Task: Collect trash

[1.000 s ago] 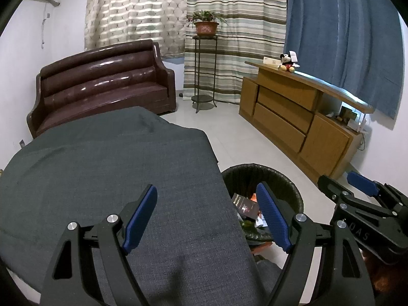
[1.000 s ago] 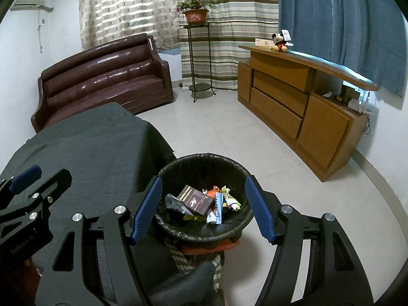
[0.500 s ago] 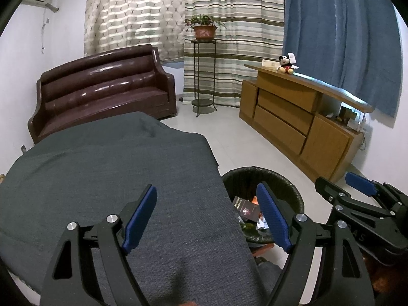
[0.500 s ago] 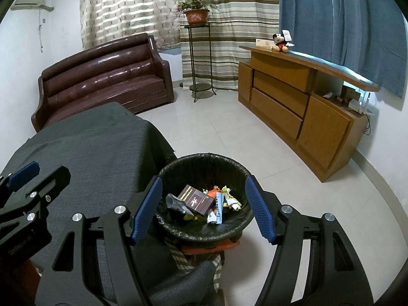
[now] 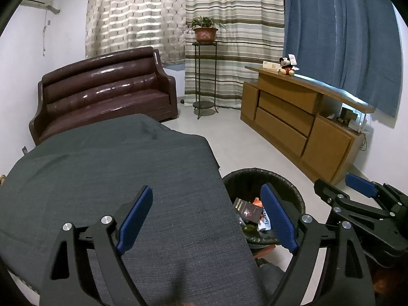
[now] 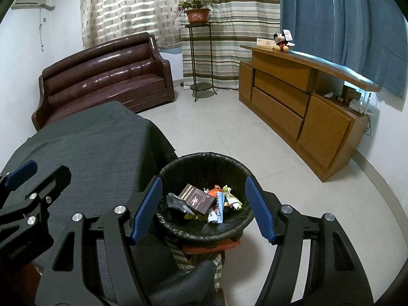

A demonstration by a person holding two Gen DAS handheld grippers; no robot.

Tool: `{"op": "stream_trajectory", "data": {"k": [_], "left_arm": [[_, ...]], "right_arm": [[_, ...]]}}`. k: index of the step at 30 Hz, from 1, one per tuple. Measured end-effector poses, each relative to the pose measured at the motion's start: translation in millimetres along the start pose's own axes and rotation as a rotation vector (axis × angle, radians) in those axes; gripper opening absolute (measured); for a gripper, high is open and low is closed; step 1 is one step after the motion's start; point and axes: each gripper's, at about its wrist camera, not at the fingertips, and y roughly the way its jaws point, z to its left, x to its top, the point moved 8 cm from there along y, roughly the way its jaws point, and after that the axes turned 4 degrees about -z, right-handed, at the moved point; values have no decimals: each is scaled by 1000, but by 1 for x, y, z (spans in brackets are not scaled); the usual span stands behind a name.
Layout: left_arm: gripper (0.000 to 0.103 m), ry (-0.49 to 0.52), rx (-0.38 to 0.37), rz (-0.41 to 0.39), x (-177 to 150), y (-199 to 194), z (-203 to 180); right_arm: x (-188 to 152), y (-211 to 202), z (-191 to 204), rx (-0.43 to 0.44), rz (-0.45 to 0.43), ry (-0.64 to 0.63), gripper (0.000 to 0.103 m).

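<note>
A black-lined trash bin (image 6: pixel 204 163) stands on the floor beside the table; it holds a brown box (image 6: pixel 195 199) and several crumpled wrappers (image 6: pixel 224 201). My right gripper (image 6: pixel 202 210) is open and empty, hanging above the bin's near rim. My left gripper (image 5: pixel 206 218) is open and empty above the grey-clothed table (image 5: pixel 102 168). The bin (image 5: pixel 255 178) shows partly behind the left gripper's right finger. No trash shows on the cloth.
A brown leather sofa (image 6: pixel 102 76) stands behind the table. A wooden sideboard (image 6: pixel 293 97) with a Mickey toy (image 6: pixel 280 42) lines the right wall. A plant stand (image 6: pixel 199 51) is by the curtains. A red stool (image 6: pixel 211 248) sits under the bin.
Both grippers have lifted slightly and stay open and empty; the view has shifted a little. The trash in the bin has not moved.
</note>
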Motion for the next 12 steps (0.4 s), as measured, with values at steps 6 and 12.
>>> {"op": "stream_trajectory", "data": {"k": [6,12], "left_arm": [[84,2,5,2,2,2,3],[84,2,9,17,4,5,4]], "right_arm": [[0,0,1,-2,0,2,66],[1,0,1,-1,1,-1,66]]}}
